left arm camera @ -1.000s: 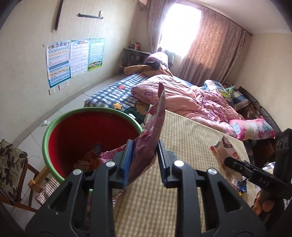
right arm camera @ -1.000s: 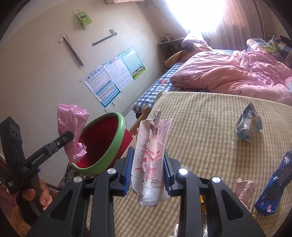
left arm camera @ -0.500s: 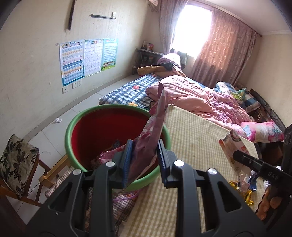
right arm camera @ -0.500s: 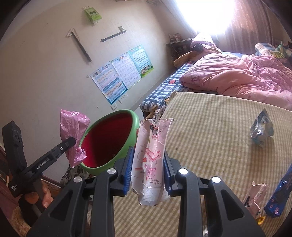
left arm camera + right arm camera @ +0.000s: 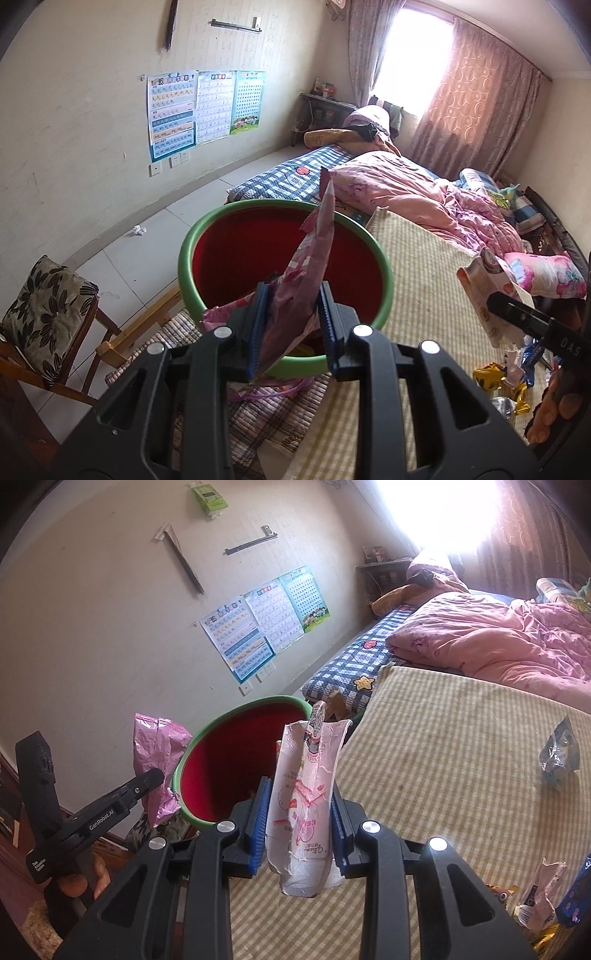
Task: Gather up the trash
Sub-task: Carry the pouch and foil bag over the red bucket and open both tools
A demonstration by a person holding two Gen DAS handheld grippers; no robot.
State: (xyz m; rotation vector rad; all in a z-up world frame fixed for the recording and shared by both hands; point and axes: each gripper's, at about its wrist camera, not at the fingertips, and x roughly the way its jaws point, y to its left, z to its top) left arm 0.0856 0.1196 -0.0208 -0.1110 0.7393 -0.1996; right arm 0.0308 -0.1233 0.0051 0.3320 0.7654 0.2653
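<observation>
My left gripper [image 5: 293,325] is shut on a pink snack wrapper [image 5: 306,273] and holds it over the near rim of a red basin with a green rim [image 5: 192,236]. The same wrapper [image 5: 157,749] shows in the right wrist view left of the basin [image 5: 225,720]. My right gripper [image 5: 299,819] is shut on a white and pink wrapper [image 5: 306,786], above the striped mat [image 5: 443,775] and right of the basin. That wrapper also shows at the right of the left wrist view [image 5: 487,284].
More wrappers lie on the mat: a silver one [image 5: 557,757] at right, several at the lower right [image 5: 543,897]. A cushioned wooden chair [image 5: 48,302] stands left of the basin. A bed with a pink quilt [image 5: 406,184] lies beyond the mat.
My left gripper has moved with the pink wrapper from beside the basin to over its near rim. My right gripper has moved left toward the basin with its wrapper.
</observation>
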